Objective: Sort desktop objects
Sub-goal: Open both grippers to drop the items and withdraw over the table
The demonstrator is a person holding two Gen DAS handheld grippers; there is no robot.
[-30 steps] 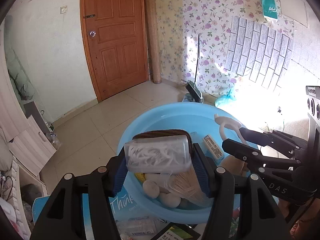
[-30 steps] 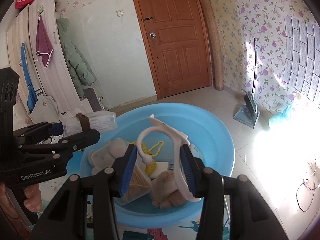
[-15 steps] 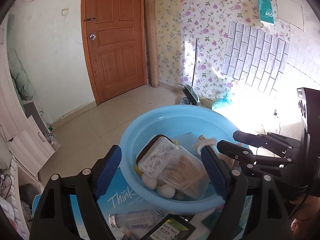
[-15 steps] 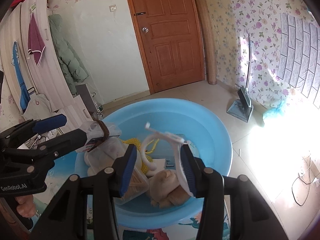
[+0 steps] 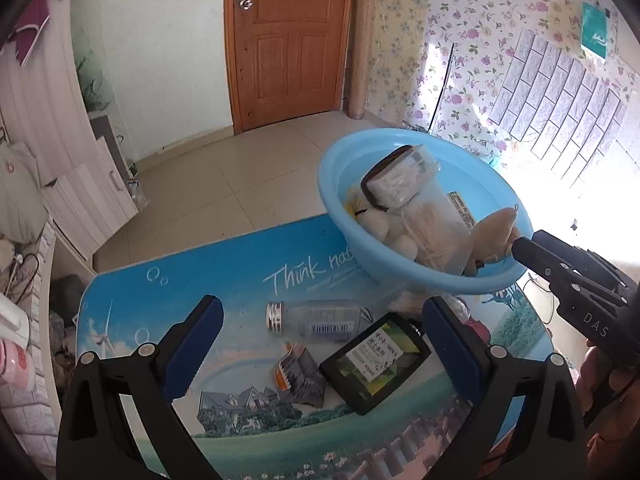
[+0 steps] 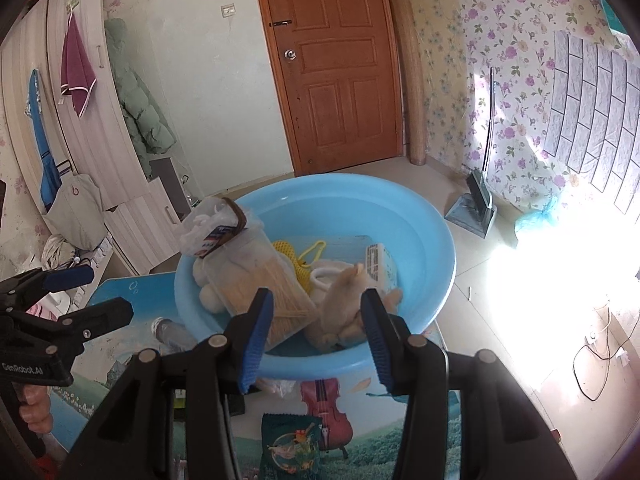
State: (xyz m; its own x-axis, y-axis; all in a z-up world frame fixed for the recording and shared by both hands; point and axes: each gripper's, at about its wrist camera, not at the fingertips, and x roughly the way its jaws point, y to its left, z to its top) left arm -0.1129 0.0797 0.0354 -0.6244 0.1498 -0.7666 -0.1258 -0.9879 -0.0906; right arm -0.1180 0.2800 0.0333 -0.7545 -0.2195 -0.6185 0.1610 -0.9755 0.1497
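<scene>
A light blue basin (image 5: 332, 184) stands on the picture-printed table (image 5: 160, 300) and holds a clear box of cotton swabs (image 5: 396, 180), a toothpick box (image 5: 432, 232), white balls and a plush toy (image 5: 496, 236). It also shows in the right wrist view (image 6: 440, 248). My left gripper (image 5: 320, 344) is open and empty, above a clear bottle (image 5: 320, 320), a black packet (image 5: 376, 360) and a crumpled sachet (image 5: 298, 376). My right gripper (image 6: 316, 332) is open and empty at the basin's near rim, over the plush toy (image 6: 344, 304).
A green snack bag (image 6: 292, 448) lies on the table below my right gripper. A wooden door (image 5: 288, 40), white cabinets (image 5: 80, 184) and a floor tool (image 6: 476, 204) against the flowered wall stand beyond the table edge.
My left gripper let go of the cotton swab box into the basin and pulled back left over the table. My right gripper released the white hook-shaped piece and opened.
</scene>
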